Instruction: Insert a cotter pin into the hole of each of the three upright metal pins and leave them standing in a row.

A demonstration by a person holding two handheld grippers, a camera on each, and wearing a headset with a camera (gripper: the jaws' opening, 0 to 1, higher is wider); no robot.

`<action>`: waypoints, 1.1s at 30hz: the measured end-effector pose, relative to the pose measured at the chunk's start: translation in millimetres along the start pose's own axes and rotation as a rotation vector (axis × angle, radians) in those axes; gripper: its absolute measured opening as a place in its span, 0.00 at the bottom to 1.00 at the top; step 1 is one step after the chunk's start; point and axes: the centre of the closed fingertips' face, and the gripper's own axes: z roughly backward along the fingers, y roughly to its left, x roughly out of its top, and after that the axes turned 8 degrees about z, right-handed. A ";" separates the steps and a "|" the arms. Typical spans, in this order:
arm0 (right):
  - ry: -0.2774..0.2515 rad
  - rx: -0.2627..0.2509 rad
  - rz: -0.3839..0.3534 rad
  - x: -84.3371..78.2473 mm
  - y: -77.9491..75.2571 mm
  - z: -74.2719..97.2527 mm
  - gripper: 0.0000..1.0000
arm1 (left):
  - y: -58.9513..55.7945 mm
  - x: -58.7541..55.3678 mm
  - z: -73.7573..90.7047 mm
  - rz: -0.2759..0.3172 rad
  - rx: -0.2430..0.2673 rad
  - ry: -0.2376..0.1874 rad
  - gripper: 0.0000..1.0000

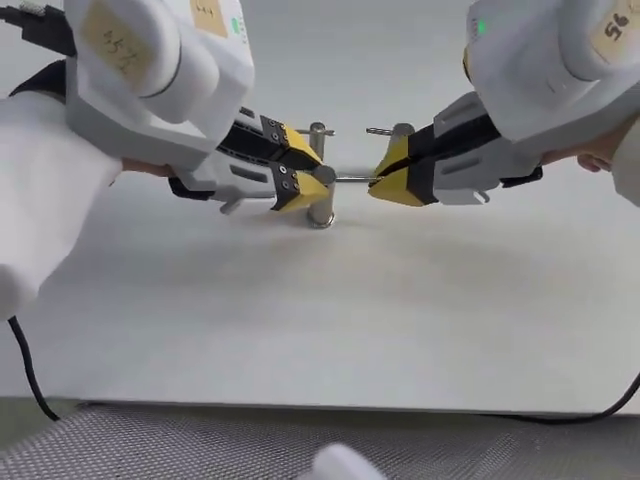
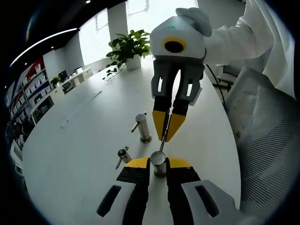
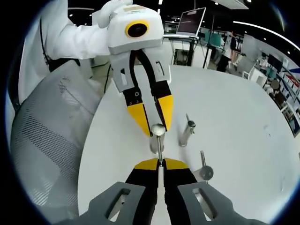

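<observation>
A broad white table [image 1: 300,330] stretches into a bright open office. At one far end a potted plant [image 2: 127,47] stands before tall windows [image 2: 93,40], with shelves [image 2: 28,89] left of it. A grey mesh chair [image 3: 47,140] sits near the table edge. A monitor [image 3: 191,21] stands beyond, under ceiling strip lights [image 3: 265,29].

I'm looking at an open-plan office — potted plant [image 2: 129,47] and shelves [image 2: 24,96] beyond my white bench [image 2: 70,154], a monitor [image 3: 192,21], a mesh chair [image 3: 51,140] (strip lights [image 2: 47,43] overhead).
</observation>
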 end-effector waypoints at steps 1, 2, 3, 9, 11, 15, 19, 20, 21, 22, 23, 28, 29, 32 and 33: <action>0.000 0.003 0.004 1.1 0.4 -1.6 0.00 | -1.2 0.6 0.0 0.002 0.000 0.002 0.11; 0.002 0.005 0.008 1.8 0.8 -2.7 0.00 | -1.0 0.5 -0.1 0.003 0.001 0.003 0.11; 0.001 0.009 0.014 3.0 1.2 -4.2 0.00 | -1.0 0.1 -0.4 0.000 0.001 0.004 0.11; 0.004 0.032 0.057 9.8 2.9 -11.6 0.00 | -1.4 -0.2 -1.1 -0.010 -0.003 0.006 0.11; 0.011 0.034 0.084 11.1 1.7 -12.8 0.00 | -2.6 0.0 -0.7 -0.022 -0.005 0.010 0.12; 0.028 0.047 0.139 13.1 1.0 -15.2 0.00 | -3.0 0.2 -0.9 -0.024 -0.005 0.017 0.11; 0.042 0.063 0.173 15.7 2.3 -17.1 0.00 | -4.0 0.2 -0.5 -0.035 -0.006 0.023 0.11; 0.044 0.063 0.179 16.5 2.5 -17.8 0.00 | -4.3 0.3 -0.4 -0.038 -0.006 0.024 0.11; 0.060 0.061 0.205 14.7 1.0 -18.7 0.00 | -4.1 -0.4 -0.2 -0.040 -0.006 0.028 0.11; 0.064 0.067 0.216 14.3 1.2 -19.6 0.00 | -3.9 -0.5 -0.3 -0.042 -0.005 0.029 0.12; 0.069 0.072 0.222 13.4 0.9 -20.0 0.00 | -4.3 0.2 -0.4 -0.042 -0.005 0.030 0.12; 0.082 0.083 0.242 14.0 1.5 -18.7 0.00 | -10.6 5.1 -1.0 -0.041 0.000 0.032 0.12; 0.079 0.081 0.247 15.0 1.5 -18.5 0.04 | -13.3 8.7 -0.3 -0.050 0.001 0.022 0.12; 0.081 0.072 0.243 16.2 1.0 -16.9 0.22 | -16.1 15.8 2.5 -0.050 0.005 -0.003 0.24; 0.085 0.066 0.243 15.5 0.3 -15.9 0.23 | -16.3 18.8 4.3 -0.055 0.013 -0.013 0.32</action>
